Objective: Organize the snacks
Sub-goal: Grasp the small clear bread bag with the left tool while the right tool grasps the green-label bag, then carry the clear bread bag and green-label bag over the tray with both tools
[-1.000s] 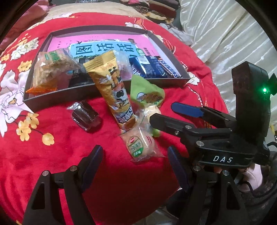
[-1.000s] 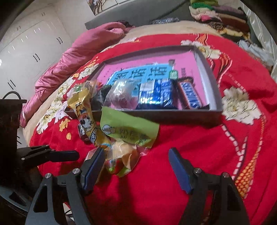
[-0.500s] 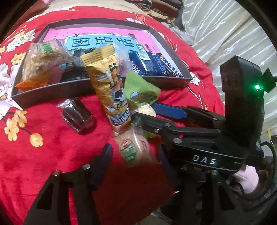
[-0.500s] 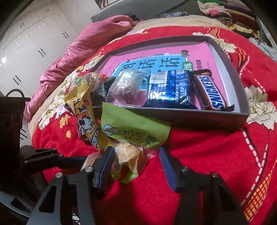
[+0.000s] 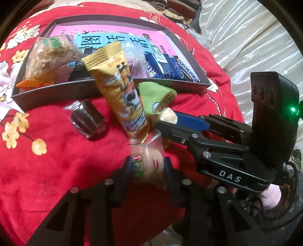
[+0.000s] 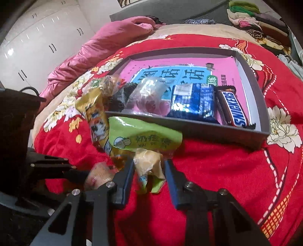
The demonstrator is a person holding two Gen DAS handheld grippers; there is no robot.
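My left gripper (image 5: 146, 166) is shut on a small round cake in a clear wrapper (image 5: 149, 162) low on the red blanket. Its far end touches a long yellow snack packet (image 5: 123, 90) that leans on the grey tray's front wall (image 5: 56, 90). The jaws of my right gripper (image 6: 148, 168) are closing, and the pads touch both sides of the pale end of a green packet (image 6: 144, 138). In the left wrist view the right gripper (image 5: 167, 118) reaches in from the right. A dark brown wrapped cake (image 5: 87, 119) lies left of the yellow packet.
The tray (image 6: 189, 128) holds a blue packet (image 6: 193, 102), a Snickers bar (image 6: 234, 111), a clear bag (image 6: 149, 92) and a flaky snack bag (image 5: 49, 56). A pink quilt (image 6: 106, 43) lies behind, white cupboards (image 6: 28, 47) at the left, and folded clothes (image 6: 251, 17) at the far right.
Both grippers have closed from wide open. The left one now grips the round cake, and the right one has come in around the green packet's end.
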